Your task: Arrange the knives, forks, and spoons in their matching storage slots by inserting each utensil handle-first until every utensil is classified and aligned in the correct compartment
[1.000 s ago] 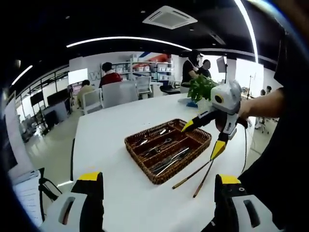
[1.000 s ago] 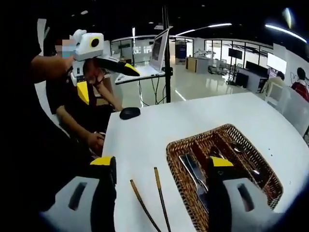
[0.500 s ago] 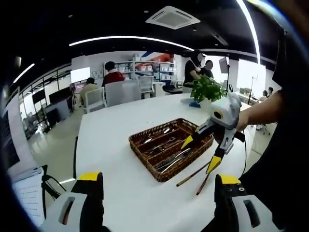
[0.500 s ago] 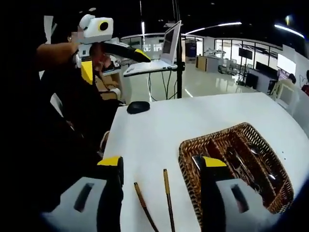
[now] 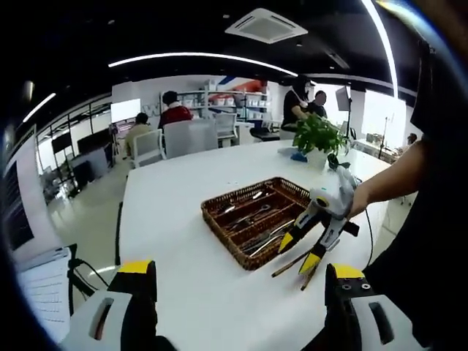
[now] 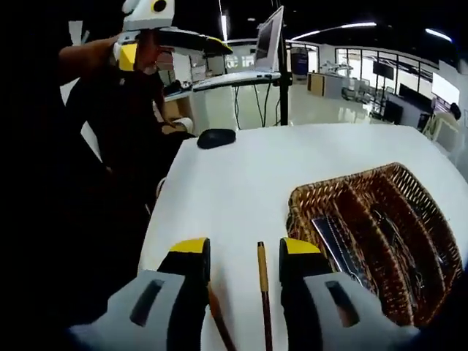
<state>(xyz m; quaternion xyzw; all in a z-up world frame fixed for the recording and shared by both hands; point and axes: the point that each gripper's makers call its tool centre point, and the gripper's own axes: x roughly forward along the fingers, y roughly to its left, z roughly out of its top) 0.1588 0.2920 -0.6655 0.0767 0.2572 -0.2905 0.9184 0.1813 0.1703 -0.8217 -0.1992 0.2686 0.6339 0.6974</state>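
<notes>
The right gripper (image 6: 243,252) has dropped lower toward the white counter (image 6: 241,175) than a second ago, its fingers narrowed but still apart, straddling one of two brown wooden chopsticks (image 6: 262,289). The brown wicker cutlery tray (image 5: 257,219) with metal utensils lies just beside. The left gripper (image 5: 238,274) stays spread wide above.

The right gripper (image 5: 301,252) has come down to the chopsticks (image 6: 261,281), and its jaws have narrowed around one of them.
</notes>
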